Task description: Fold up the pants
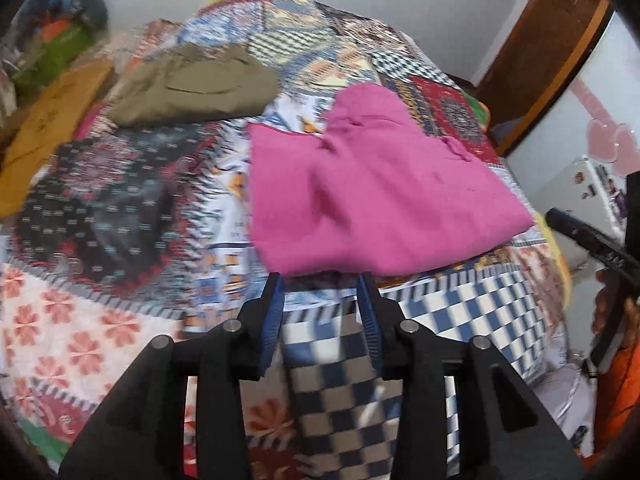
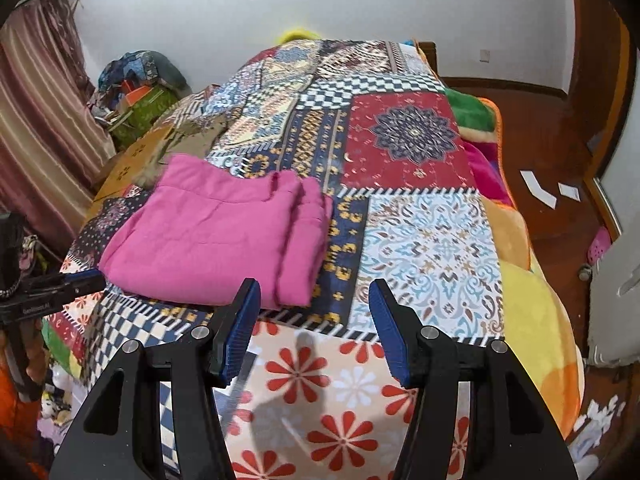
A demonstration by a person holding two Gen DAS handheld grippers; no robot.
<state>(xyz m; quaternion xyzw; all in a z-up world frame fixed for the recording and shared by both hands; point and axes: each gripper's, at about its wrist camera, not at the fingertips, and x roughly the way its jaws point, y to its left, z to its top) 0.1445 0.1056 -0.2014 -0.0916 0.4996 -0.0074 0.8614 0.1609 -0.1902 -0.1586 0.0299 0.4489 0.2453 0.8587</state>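
Note:
The pink pants point(image 1: 380, 196) lie folded into a thick bundle on the patchwork bedspread point(image 1: 460, 304). My left gripper point(image 1: 321, 280) is open, its blue pads just short of the bundle's near edge, with only checkered bedspread between them. From the right wrist view, the pink pants point(image 2: 216, 236) lie left of centre. My right gripper point(image 2: 314, 286) is open over the bedspread, its left finger point(image 2: 240, 320) close to the bundle's near right corner. The left gripper point(image 2: 80, 278) shows at that view's left edge, beside the bundle's near left corner. The right gripper point(image 1: 580, 236) shows at the left wrist view's right edge.
A folded olive garment point(image 1: 192, 88) and a mustard one point(image 1: 48, 120) lie far left on the bed, with a dark patterned cloth point(image 1: 100, 200) nearer. A yellow-orange fleece blanket point(image 2: 532, 300) hangs over the bed's right side above a wooden floor point(image 2: 560, 152). Clutter is piled by the curtain point(image 2: 36, 128).

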